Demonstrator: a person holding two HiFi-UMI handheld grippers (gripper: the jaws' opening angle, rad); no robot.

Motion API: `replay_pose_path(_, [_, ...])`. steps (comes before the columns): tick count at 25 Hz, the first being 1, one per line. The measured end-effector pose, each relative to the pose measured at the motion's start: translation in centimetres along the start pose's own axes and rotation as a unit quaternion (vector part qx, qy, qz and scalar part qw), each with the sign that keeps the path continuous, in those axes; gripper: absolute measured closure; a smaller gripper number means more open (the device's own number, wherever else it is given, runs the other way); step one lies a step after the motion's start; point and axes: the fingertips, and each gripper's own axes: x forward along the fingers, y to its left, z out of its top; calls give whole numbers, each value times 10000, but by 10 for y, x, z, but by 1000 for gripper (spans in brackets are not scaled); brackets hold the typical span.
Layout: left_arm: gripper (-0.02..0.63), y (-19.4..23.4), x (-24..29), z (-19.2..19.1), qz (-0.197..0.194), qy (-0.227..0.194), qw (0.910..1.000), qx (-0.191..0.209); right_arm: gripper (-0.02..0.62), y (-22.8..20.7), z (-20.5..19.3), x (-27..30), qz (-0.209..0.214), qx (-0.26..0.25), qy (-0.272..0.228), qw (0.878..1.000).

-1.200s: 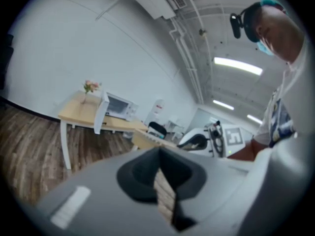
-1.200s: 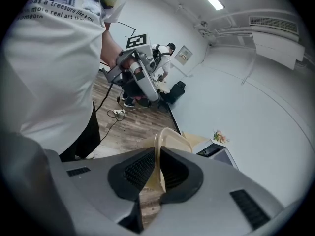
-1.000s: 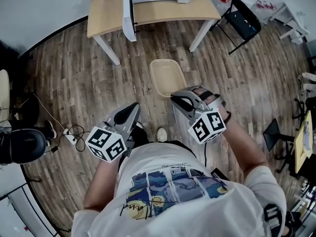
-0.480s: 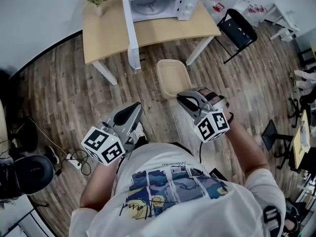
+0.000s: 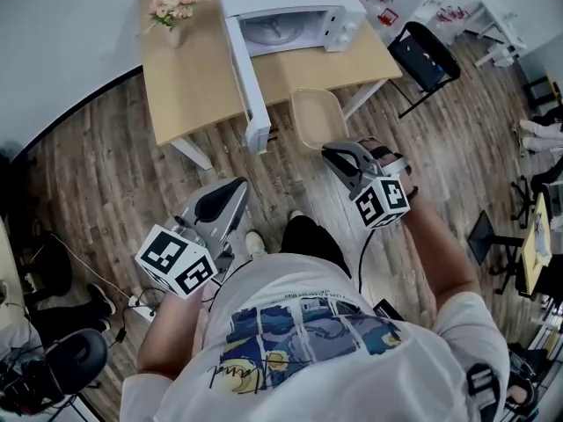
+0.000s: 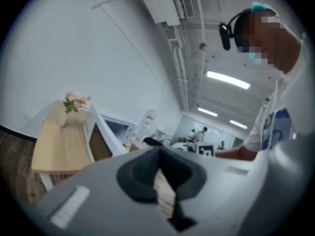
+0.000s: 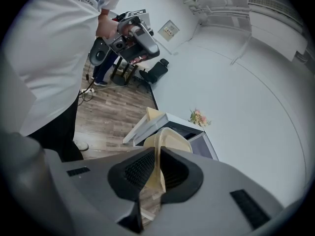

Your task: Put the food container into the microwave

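Note:
A beige food container point(image 5: 317, 117) hangs by its rim in my right gripper point(image 5: 339, 152), which is shut on it. The container reaches over the front edge of the wooden table point(image 5: 193, 77), just below the white microwave point(image 5: 290, 11). The microwave's door point(image 5: 251, 86) stands swung open to the left. In the right gripper view the container point(image 7: 170, 139) rises between the pads of my right gripper point(image 7: 158, 168), with the microwave point(image 7: 184, 129) behind it. My left gripper point(image 5: 236, 190) hangs lower left over the floor, shut and holding nothing; in its own view the left gripper point(image 6: 160, 176) shows the open door point(image 6: 98, 141).
A vase of pink flowers point(image 5: 176, 3) stands on the table's left end. A black folding chair point(image 5: 427, 42) sits to the right of the table. Cables and a power strip point(image 5: 141, 301) lie on the wood floor at the left.
The person has stepped closer to the table. The right gripper carried the container up and forward, from over the floor to the table's front edge by the microwave. The left gripper stayed low.

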Motion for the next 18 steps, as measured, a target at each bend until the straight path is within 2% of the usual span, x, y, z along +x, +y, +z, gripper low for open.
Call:
replay_pose_path(4, [598, 27, 20, 16, 98, -66, 9999, 18, 561, -37, -20, 39, -10, -122, -20, 9999])
replay_pose_path(12, [598, 67, 67, 66, 593, -316, 9977, 79, 561, -112, -62, 118, 132, -489, -172, 9986])
replay_pose_path(18, [598, 91, 102, 79, 965, -390, 9946, -3, 561, -152, -92, 174, 256, -732, -242, 9967])
